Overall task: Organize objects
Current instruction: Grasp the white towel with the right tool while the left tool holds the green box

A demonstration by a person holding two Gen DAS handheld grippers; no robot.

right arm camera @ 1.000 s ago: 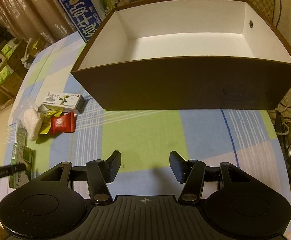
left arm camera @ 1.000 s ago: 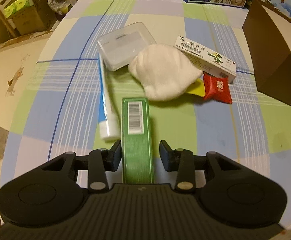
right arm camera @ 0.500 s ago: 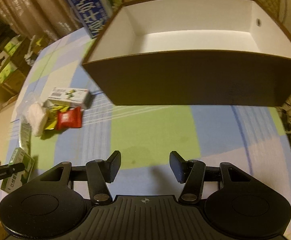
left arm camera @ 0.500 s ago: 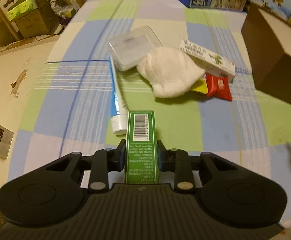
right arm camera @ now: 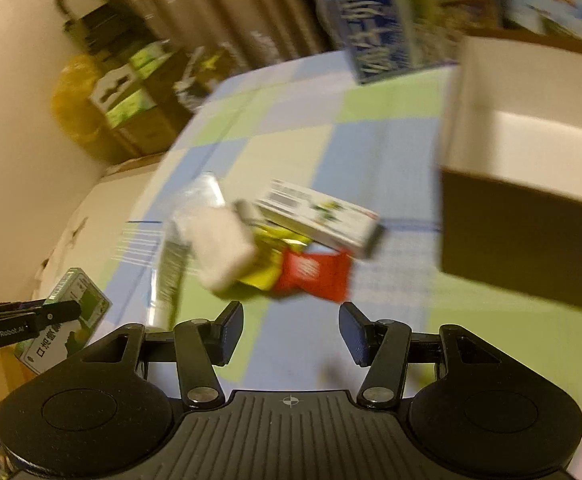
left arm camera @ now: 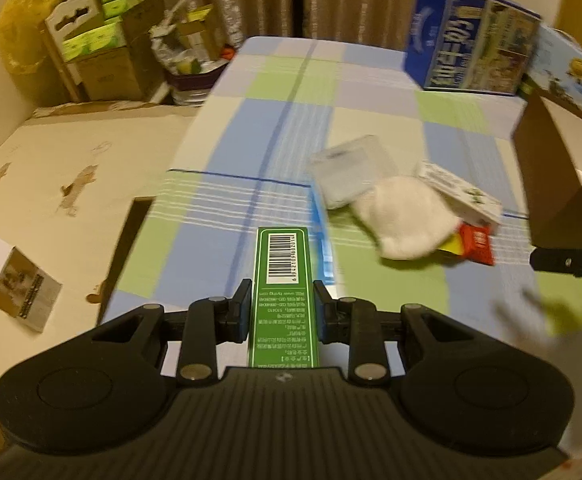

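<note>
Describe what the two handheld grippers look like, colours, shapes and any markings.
Both the left gripper and right gripper are matte black plastic: ribbed centre body, round disc housings either side, silver pivot screws, flat dark jaws. The left one's side reads "GenRobot.AI" in white. No cables or sleeves visible.

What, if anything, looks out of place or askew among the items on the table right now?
The loose items sit in a jumbled heap: the white cloth lies over a yellow packet beside the red packet, and the white medicine box sits askew against them. Nothing looks spilled or damaged.

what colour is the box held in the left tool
Green, with a white barcode label; clearest in the left wrist view.
</note>
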